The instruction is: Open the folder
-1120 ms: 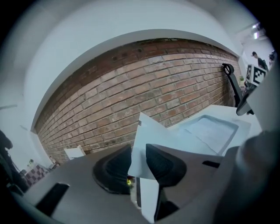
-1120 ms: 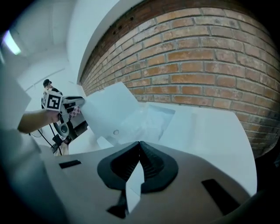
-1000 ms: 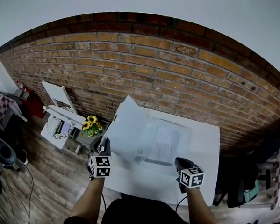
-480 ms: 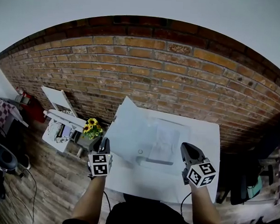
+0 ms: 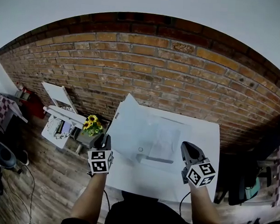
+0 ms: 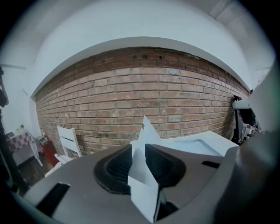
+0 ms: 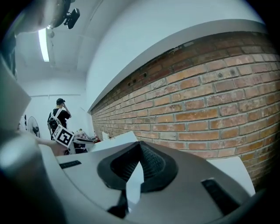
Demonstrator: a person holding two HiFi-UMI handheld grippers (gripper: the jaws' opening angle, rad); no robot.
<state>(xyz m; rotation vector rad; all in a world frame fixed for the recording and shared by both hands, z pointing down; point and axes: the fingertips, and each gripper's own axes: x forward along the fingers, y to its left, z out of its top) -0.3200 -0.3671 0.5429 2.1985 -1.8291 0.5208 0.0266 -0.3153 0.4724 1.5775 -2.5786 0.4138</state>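
While L gripper (image 6: pixel 140 158) jaws pinch folder (image 5: pixel 130 128) cover raised, R gripper (image 7: pixel 139 154) jaws shut, empty, beside it.

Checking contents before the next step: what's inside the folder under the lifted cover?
A white sheet lies inside the folder. The lifted cover, held by the left gripper, hides the folder's left part.

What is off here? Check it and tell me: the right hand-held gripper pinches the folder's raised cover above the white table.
The side is wrong. It is the left hand-held gripper that pinches the folder's raised cover above the white table. The left gripper view shows the cover clamped between its pads.
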